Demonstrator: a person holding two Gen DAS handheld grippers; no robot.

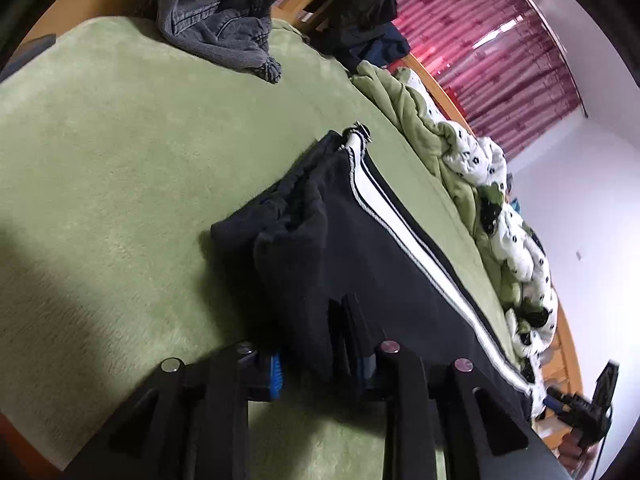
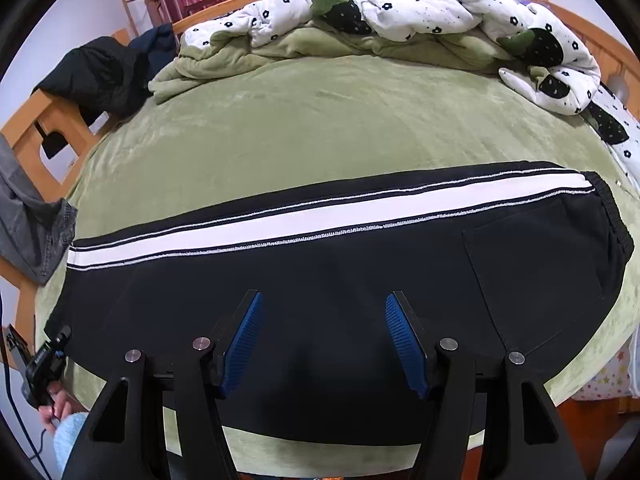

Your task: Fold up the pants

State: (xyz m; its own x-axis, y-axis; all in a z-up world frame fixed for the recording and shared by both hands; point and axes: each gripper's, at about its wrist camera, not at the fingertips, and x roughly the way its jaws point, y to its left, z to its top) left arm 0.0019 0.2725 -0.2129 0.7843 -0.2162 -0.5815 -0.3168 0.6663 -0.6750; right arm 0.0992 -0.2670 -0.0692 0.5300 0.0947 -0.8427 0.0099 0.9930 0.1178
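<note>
Black pants with a white side stripe lie flat across the green bed cover, the waistband and back pocket to the right. My right gripper hovers over the middle of the near edge, and its blue pads stand apart with nothing pinched. In the left wrist view the leg end of the pants bunches up, and my left gripper is shut on a fold of that black fabric. The left gripper also shows at the pants' left end, held by a hand.
Grey jeans and a dark jacket hang over the wooden bed frame. A white flowered quilt and a green blanket are heaped along the bed's far side. A red curtain hangs behind. The right gripper shows at the pants' far end.
</note>
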